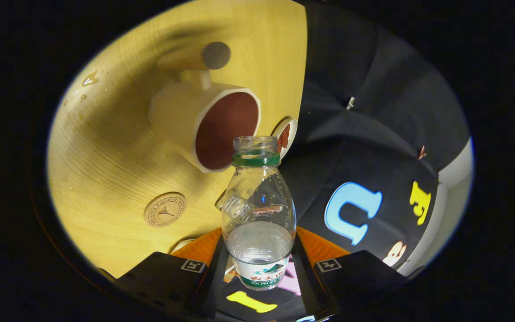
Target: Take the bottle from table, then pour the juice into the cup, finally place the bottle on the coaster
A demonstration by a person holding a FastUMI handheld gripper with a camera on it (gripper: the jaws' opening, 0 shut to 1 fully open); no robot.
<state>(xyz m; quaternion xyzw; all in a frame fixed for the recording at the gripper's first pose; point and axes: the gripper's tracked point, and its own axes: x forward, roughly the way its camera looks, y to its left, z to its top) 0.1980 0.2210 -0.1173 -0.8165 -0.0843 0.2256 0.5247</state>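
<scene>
A clear plastic bottle [259, 210] with a green neck ring and no cap is held between my fingers, my gripper [259, 268] shut on its labelled lower part. Clear liquid fills the part of the bottle nearest the fingers. Its open mouth lies just in front of the rim of a white cup [204, 127] with a reddish-brown inside, which stands on the wooden table [105, 170] beyond the bottle. The whole scene looks tilted, with the table to the left. A round cork coaster [164, 209] lies on the table left of the bottle, nearer than the cup.
A small white dish with a butterfly picture [286, 136] sits at the table's edge behind the bottle's mouth. A grey round-topped object [216, 55] stands beyond the cup. Drops of liquid [90, 80] dot the far table. The black cloth wall [373, 134] rises to the right.
</scene>
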